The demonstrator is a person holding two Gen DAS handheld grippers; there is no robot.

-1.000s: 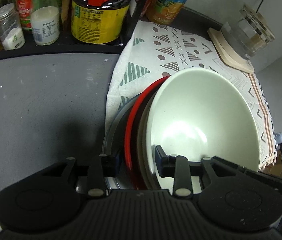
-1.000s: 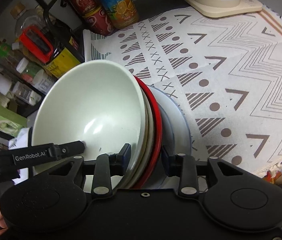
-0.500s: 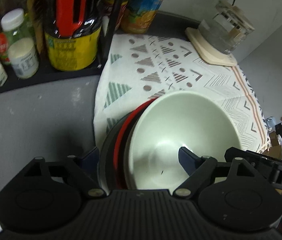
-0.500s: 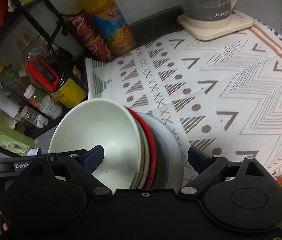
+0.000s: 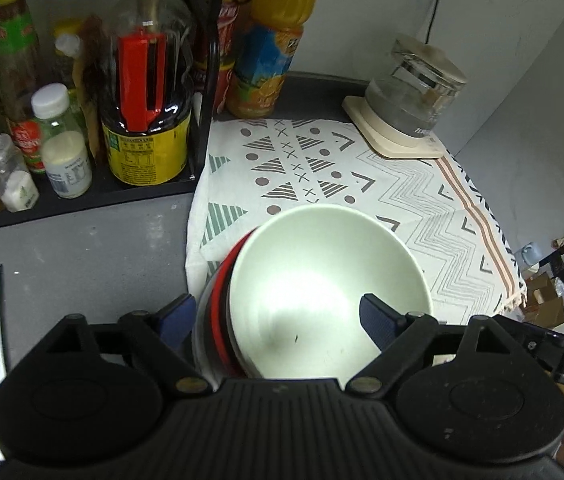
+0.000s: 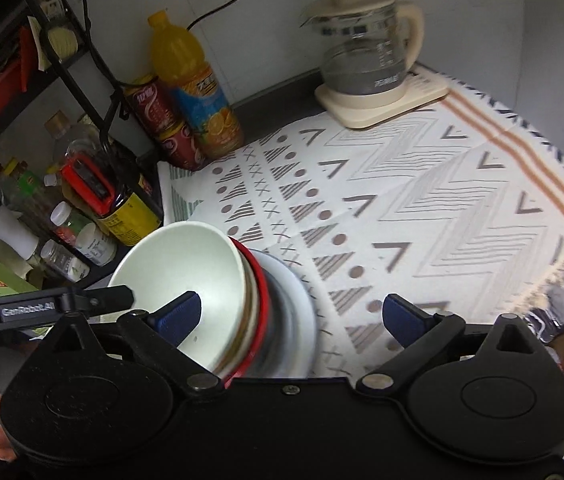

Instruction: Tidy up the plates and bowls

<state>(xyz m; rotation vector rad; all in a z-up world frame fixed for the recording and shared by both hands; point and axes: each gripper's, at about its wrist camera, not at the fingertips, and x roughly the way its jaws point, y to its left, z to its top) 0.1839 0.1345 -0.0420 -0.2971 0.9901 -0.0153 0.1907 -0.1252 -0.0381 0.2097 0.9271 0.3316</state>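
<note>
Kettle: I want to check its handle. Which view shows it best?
The right wrist view: the kettle shows in side profile, with handle, lid and base, though slightly blurred. The left wrist view shows it smaller, its handle not clear.

Both views are dim indoor shots with a cool cast. In the left wrist view a bright patch of glare sits inside the pale green glossy bowl (image 5: pixel 322 280), and small highlights glint on the dark soy sauce bottle with the red handle (image 5: pixel 148 92). The grey countertop (image 5: pixel 82 248) lies in soft shadow. Fisheye distortion bends the walls and the black wire rack (image 6: pixel 66 40) near the edges. The right wrist view shows motion blur: the patterned white cloth (image 6: pixel 422 208) and the stacked dishes' rims (image 6: pixel 282 304) smear, and the glass kettle (image 6: pixel 366 60) looks soft.
</note>
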